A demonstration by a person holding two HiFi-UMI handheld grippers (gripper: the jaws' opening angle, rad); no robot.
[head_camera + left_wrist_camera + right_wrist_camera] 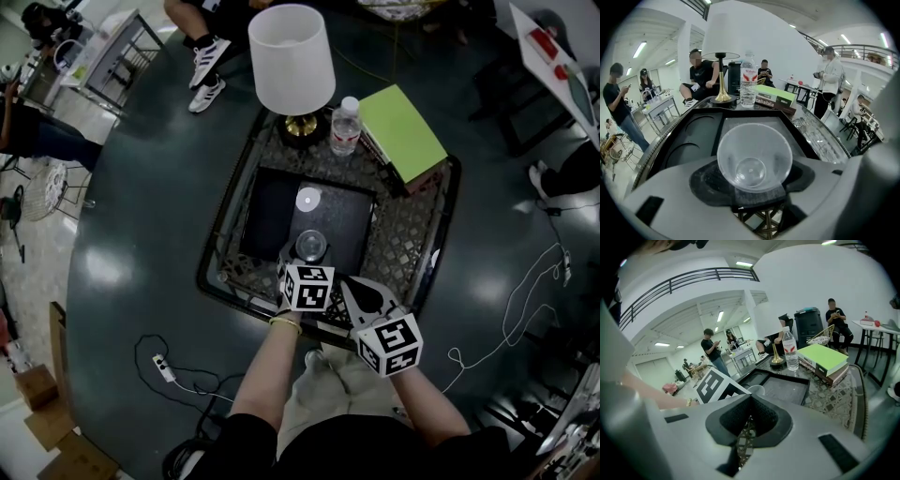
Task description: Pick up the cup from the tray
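The cup (753, 159), clear plastic, sits in the recess between the pads of the left gripper (754, 187). Its mouth opens toward the gripper's camera and its base shows through the wall. The jaws are clamped on the cup's lower wall. In the head view the cup (311, 246) lies directly ahead of the left gripper (310, 261), above the near edge of the tray (267, 216). Whether the base touches the tray cannot be told.

Edges and free room:
- The tray's raised black rim (701, 131) runs close below and on both sides of the jaws.
- Ahead of the cup, the flat section of the tray is open, apart from a small white round object (308, 199) farther in.
- To the gripper's left, the tray section carries two round recesses.
- The lattice table top (412, 234) surrounds the tray and has a dark outer rim.

Surrounding items, all well ahead of the left gripper beyond the tray's far edge:
- Lamp (291, 56) with a white shade, ahead and slightly left.
- Water bottle (345, 125), just beside the lamp base.
- Green-covered book (403, 131) on a stack, ahead and to the right.

The right gripper (749, 423) has its jaws together with nothing between them. The lattice shows through the slit. In the head view the right gripper (361, 295) sits just to the right of the left gripper, at the table's near edge.
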